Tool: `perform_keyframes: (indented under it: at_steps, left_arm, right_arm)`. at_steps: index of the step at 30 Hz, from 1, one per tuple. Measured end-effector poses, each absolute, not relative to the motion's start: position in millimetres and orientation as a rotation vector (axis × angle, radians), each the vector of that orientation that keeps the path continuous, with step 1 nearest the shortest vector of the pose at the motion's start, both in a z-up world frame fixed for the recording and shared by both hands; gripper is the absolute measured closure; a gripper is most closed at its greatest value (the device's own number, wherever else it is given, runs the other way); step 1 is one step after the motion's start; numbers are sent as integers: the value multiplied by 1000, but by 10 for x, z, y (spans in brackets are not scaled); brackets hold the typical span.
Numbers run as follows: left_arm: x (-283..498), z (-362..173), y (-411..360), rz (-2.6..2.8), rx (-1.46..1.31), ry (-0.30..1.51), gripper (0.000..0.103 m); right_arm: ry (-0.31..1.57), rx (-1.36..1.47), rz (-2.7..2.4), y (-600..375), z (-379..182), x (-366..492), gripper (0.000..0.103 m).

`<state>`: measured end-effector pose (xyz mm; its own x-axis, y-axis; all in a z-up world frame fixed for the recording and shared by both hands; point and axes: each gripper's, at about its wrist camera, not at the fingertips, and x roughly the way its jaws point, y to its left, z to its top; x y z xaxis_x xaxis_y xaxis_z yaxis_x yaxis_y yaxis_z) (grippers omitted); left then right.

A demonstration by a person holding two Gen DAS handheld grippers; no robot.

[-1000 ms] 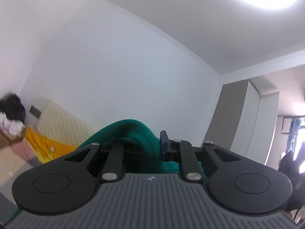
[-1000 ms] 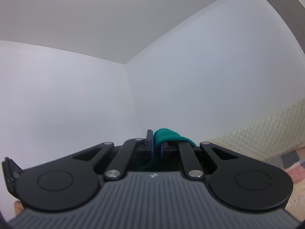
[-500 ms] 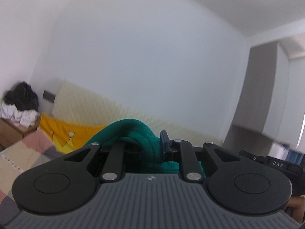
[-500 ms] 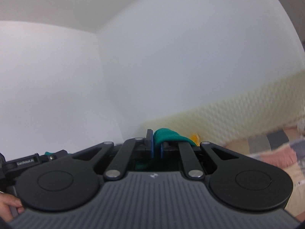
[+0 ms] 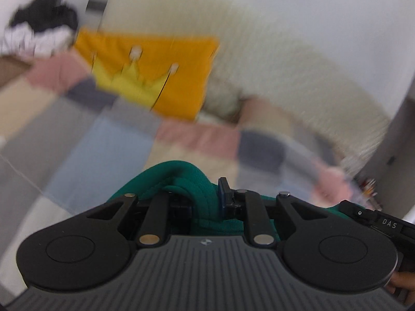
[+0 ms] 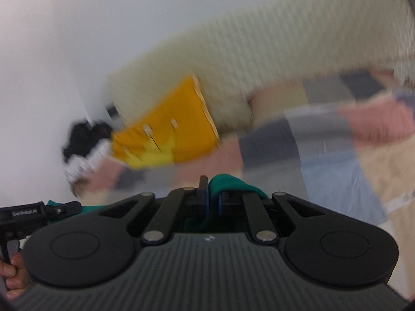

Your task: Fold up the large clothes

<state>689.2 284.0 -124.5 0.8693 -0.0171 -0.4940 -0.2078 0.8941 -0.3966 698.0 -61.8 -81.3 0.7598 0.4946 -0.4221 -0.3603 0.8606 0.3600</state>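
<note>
A thick fold of the green garment (image 5: 176, 178) bulges up between the jaws of my left gripper (image 5: 199, 197), which is shut on it. In the right wrist view a thinner edge of the same green garment (image 6: 228, 182) is pinched in my right gripper (image 6: 213, 194), also shut on it. More of the green cloth (image 6: 89, 208) shows low at the left, beside the other gripper's body. Both grippers are above a bed with a patchwork cover (image 5: 103, 142), pointing down toward it. Most of the garment hangs out of sight below the grippers.
An orange cushion with a yellow crown (image 5: 147, 77) leans on the cream padded headboard (image 5: 272, 59). A heap of dark and white clothes (image 5: 41, 31) lies at the bed's far left corner. A person's hand (image 6: 13, 272) holds the other gripper's handle.
Both views have swung down from the ceiling and walls to the bed. The bed cover, cushion and headboard now fill the frames, blurred by motion. Both grippers kept their hold on the green garment.
</note>
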Motion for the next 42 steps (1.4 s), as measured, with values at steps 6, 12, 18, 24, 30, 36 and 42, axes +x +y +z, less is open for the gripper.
perform_keyframes:
  at_steps: [6,12,18,24,30,36,42]
  left_arm:
    - [7681,-2288,3324,126,-437,678,81]
    - [7672,-2574,3362,124,-442,777,81]
    - [7544,-2371,3294,112,-429,805,78]
    - [7430,-2046,3269,57,-440,842,40]
    - [7105,-1625,3154,46,-397,798,36]
    - [6434,-1069,2963,32,-338,737,36]
    - [5387,-427,2730,3,-294,665,36]
  right_arm:
    - [650,219,467,-422,-1343,6912,93]
    - [748,222,443,-337,-1701,7081,93]
    - [776,215,429,-281,-1848,7179,94]
    - [776,264,441,-338,-1668,7091,86]
    - [728,197,504,-302,-1259,6688,44]
    - [662,173,555,-409,-730,6033,44]
    - [582,154,564,-646,-117,5118,44]
